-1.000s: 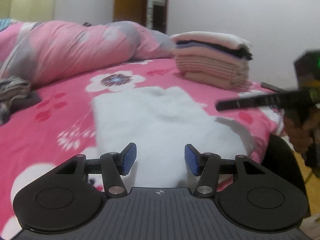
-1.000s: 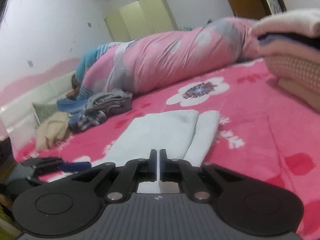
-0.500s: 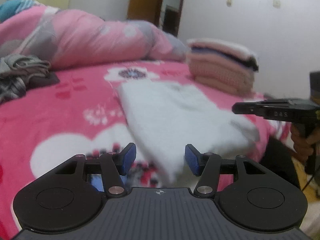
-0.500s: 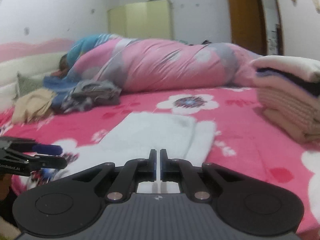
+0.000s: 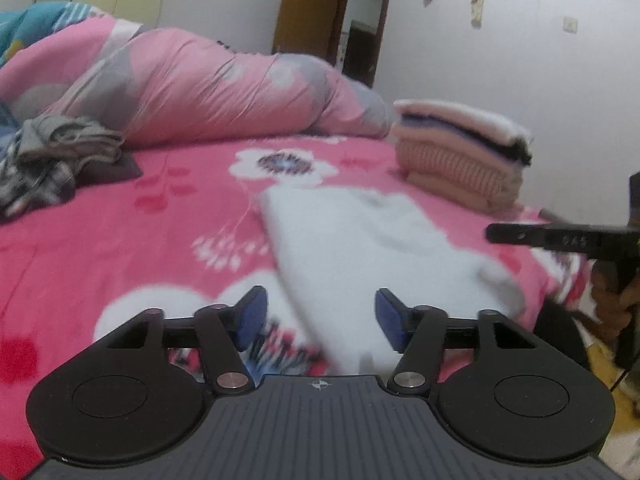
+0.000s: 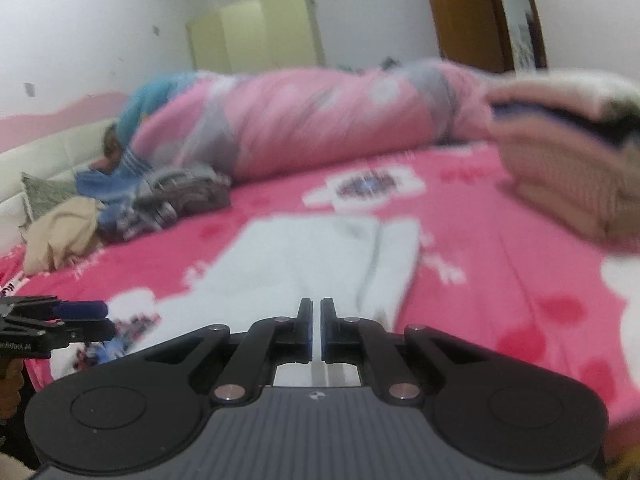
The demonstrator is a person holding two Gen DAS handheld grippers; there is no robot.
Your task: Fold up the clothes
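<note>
A white garment lies folded into a long strip on the pink flowered bedsheet. My left gripper hovers at its near left corner. Its jaws are opening, the blue pads stand wide apart, and nothing is pressed between them. In the right wrist view the same white garment stretches away ahead of my right gripper, whose fingers are shut with only a slit between them and no cloth held. The right gripper also shows at that view's right edge, and the left gripper at the other view's left edge.
A stack of folded clothes sits at the bed's far right corner. A rolled pink quilt runs along the back. Unfolded clothes are heaped at the left. A hand and the bed's edge are at the right.
My left gripper has drawn back and to the left off the white garment, and its jaws have spread wider. The right gripper has stayed shut and shifted a little.
</note>
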